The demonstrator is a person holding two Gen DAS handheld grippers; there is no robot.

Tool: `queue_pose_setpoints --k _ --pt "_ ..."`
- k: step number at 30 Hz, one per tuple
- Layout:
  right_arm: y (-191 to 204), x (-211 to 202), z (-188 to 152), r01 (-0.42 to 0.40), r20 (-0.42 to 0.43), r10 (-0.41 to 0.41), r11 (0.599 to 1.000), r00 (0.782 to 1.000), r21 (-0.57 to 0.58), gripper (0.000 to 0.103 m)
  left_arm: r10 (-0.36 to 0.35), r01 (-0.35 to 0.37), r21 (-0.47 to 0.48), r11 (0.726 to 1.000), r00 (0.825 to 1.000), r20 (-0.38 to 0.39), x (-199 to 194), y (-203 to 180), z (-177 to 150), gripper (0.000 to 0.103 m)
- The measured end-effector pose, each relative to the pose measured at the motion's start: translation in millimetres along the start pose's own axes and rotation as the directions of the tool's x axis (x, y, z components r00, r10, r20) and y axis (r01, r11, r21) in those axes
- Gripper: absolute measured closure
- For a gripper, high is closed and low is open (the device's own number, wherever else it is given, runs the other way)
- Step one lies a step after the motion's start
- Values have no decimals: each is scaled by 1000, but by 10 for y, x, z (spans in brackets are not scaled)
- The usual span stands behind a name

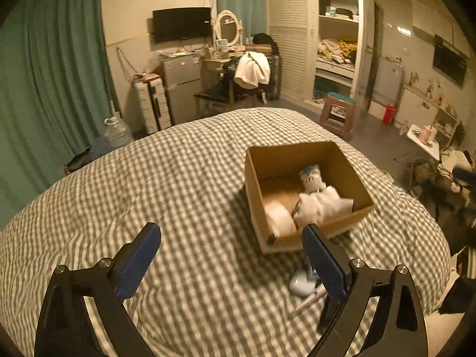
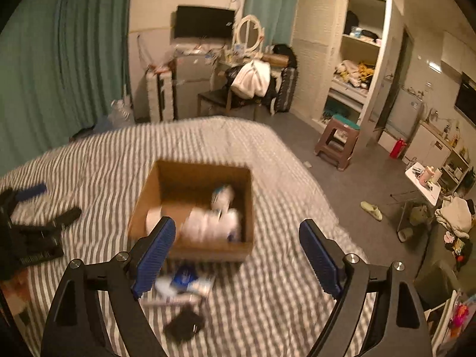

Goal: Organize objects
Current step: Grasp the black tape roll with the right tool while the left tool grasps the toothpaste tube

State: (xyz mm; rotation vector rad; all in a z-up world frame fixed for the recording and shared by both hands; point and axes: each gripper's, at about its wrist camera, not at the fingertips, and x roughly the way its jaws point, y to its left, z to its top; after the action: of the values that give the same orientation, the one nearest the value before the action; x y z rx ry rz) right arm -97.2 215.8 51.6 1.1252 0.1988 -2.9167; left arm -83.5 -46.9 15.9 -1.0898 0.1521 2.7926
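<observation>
On the checked bed point(image 1: 178, 178) the open cardboard box point(image 1: 351, 178) serves as collecting bin, already holding a plush toy point(image 1: 312, 196) and white roll point(image 1: 278, 217), while loose items point(image 2: 181, 282) wait just before it, both the left gripper point(image 1: 232, 255) and right gripper point(image 2: 238, 253) spread and empty.

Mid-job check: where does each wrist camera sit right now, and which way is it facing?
Left wrist: on the left tool, above the checked bedspread, facing the room; cardboard box right of centre; only its open fingers show.
Right wrist: on the right tool, facing the same way, box straight ahead; its open fingers show, and the left tool at far left.
Shared: box, bedspread, wall TV, wardrobe.
</observation>
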Motion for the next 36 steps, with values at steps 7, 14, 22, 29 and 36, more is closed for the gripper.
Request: queue_pose_setpoints --k 7,14,22,29,36 --pt "181 287 -794 -96 -174 103 994 979 46 18 0 -1 -20 1000 999 -34 -21 13 -661 3" --pt "524 835 -1406 -111 -306 108 994 946 7 18 -18 6 -96 995 993 -115 356 1 -1243 3" --pt "733 1236 -1710 -122 -300 108 992 948 -26 18 29 -55 -151 987 985 -171 610 102 -1410 3" --pt "676 1372 -1783 -137 -291 124 990 949 -25 18 29 -58 -155 986 982 -184 686 55 -1436 3" --pt "598 1364 -1811 -215 -313 198 976 929 -22 37 22 -48 -135 990 982 -189 766 -70 -1410 3"
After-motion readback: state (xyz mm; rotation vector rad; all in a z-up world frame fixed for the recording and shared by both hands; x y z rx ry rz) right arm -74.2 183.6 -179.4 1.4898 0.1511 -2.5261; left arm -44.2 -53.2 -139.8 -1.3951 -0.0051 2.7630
